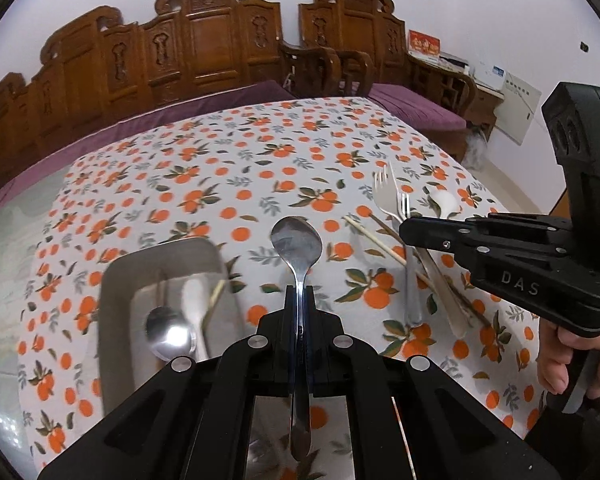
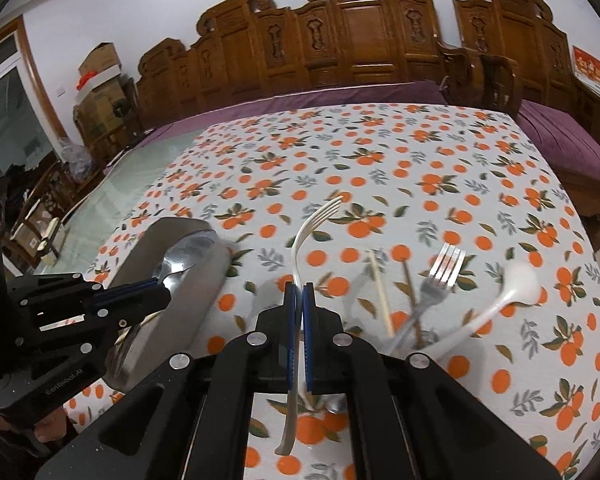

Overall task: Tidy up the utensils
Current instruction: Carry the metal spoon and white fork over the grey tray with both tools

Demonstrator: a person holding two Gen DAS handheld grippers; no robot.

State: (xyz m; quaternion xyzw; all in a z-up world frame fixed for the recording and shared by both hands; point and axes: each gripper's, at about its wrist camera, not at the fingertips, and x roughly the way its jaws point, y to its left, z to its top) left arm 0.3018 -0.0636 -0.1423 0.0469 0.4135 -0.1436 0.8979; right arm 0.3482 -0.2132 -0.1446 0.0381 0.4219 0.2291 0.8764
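**A:** Left wrist first. What do you have?

**B:** My left gripper (image 1: 299, 300) is closed on a steel spoon (image 1: 298, 248), pinched at the neck of the handle, bowl pointing forward and held above the cloth. The tray (image 1: 116, 280) sits just left of it with a spoon and some other pieces already inside. Off to the right, the metal fork (image 1: 410, 272), chopsticks (image 1: 374, 240) and white spoon (image 1: 444, 202) lie on the cloth.

**A:** How will the spoon handle?

**B:** Stiff and fairly heavy, I judge, and polished, so it could swivel between the pads. Gripping near the neck should keep it steady.

**A:** Right wrist?

**B:** My right gripper (image 2: 299, 292) is nearly shut on a white plastic fork (image 2: 312, 224), held by the thin stem, tines curving up and away. It is lifted off the cloth. I reckon it is light and springy, so I'd squeeze gently. The tray (image 2: 204, 292) is to the left, with the left gripper (image 2: 160, 290) over it.
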